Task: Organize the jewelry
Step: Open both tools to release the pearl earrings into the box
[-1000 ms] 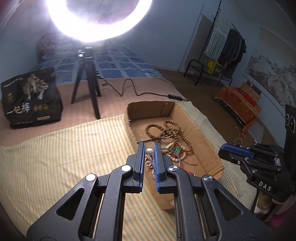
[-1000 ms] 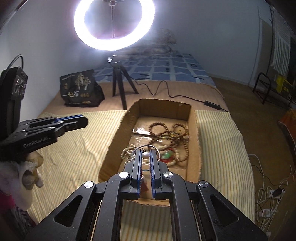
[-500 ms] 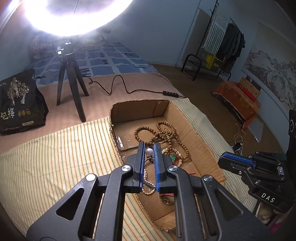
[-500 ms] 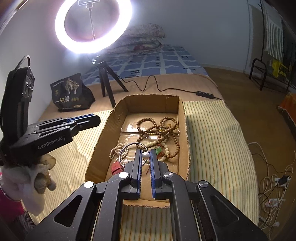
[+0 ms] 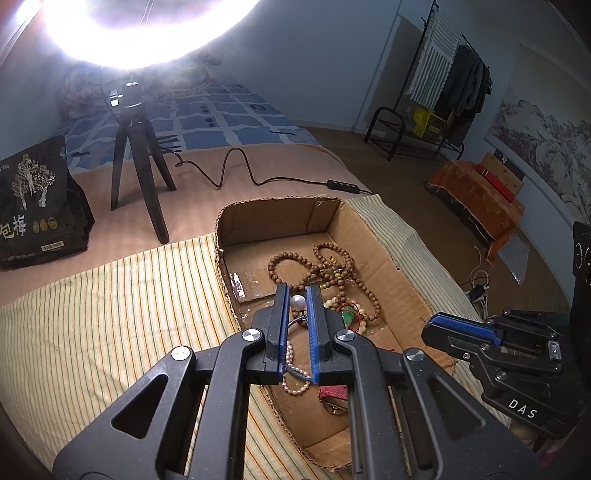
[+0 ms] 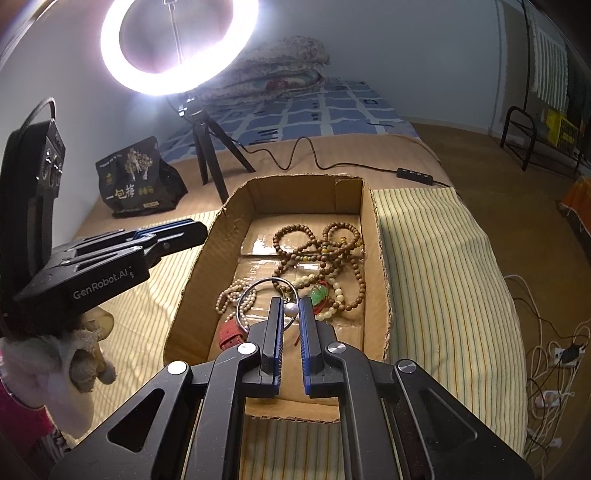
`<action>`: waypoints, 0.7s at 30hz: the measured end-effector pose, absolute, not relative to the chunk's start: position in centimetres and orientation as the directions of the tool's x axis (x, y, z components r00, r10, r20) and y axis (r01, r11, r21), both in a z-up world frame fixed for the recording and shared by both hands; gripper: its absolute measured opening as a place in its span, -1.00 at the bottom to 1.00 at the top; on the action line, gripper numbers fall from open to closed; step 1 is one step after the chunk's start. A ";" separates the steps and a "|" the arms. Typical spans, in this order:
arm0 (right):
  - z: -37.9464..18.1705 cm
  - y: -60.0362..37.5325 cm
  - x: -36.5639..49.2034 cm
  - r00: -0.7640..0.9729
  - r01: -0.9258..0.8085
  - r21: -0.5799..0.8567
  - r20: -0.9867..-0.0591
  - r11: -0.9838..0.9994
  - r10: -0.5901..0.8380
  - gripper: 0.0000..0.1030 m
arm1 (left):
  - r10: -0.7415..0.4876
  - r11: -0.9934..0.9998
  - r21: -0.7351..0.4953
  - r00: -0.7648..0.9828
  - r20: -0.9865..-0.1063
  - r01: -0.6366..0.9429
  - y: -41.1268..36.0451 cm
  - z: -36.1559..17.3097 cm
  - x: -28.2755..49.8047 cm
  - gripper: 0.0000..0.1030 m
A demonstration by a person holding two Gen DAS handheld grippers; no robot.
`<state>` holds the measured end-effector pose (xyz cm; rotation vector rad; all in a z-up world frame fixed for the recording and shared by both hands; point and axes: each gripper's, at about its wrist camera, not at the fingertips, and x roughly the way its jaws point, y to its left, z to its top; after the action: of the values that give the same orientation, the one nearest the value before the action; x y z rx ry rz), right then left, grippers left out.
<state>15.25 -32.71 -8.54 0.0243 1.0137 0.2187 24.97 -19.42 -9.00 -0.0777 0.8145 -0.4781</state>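
Left to right:

- Far left on the bed: black snack bag (image 5: 33, 206), then the ring light (image 5: 140, 29) on its tripod (image 5: 136, 155).
- Striped cloth (image 5: 110, 314) covers the near part of the bed. The cardboard box (image 5: 277, 221) sits on it.
- Left gripper (image 5: 296, 291): my jaws are nearly together, pinching a white pearl bead (image 5: 297, 302) just behind the tips. A bit of silver wire shows under it; can't tell what it belongs to. From the right wrist view this gripper (image 6: 199, 230) hangs over the cloth just left of the box's left wall.
- Box contents: wooden bead bracelets (image 5: 288, 258) tangled at the far end, green pendant (image 5: 347, 315) mid-right among pale beads, small pearl strand (image 5: 291, 384) near-left, red pouch (image 5: 334, 392) beside it at the near end.
- Right gripper (image 6: 291, 301): jaws nearly together over the near half of the box, pinching the bangle pearl (image 6: 291, 309). The silver bangle (image 6: 267, 280) loops out left and far of the tips, above the pale beads. From the left wrist view this gripper (image 5: 430, 326) is at the box's right wall, well apart from my left one.
- Far right: clothes rack (image 5: 443, 92) by the wall.
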 end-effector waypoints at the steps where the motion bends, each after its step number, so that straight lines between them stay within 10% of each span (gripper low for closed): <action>1: -8.6 -32.7 15.2 0.509 -0.170 0.119 -0.839 0.978 0.190 -0.87 | -0.439 0.891 -0.246 0.587 -0.680 0.381 -19.5 -9.0 24.9 -0.85; 10: -8.7 -32.2 15.2 0.508 -0.176 0.087 -0.845 0.981 0.166 -0.56 | -0.421 0.900 -0.235 0.597 -0.683 0.367 -19.4 -9.0 25.1 -0.80; 12: -8.8 -32.1 15.2 0.509 -0.174 0.080 -0.846 0.981 0.159 -0.34 | -0.415 0.903 -0.229 0.607 -0.678 0.362 -19.3 -8.9 25.1 -0.30; 21: -8.7 -31.9 15.2 0.520 -0.168 0.050 -0.844 0.985 0.131 0.10 | -0.393 0.916 -0.224 0.637 -0.664 0.332 -18.8 -8.6 25.1 0.27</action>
<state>15.21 -31.89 -8.68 -0.0392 1.0077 0.1792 25.13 -18.76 -8.63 -0.0833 0.7773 -0.4145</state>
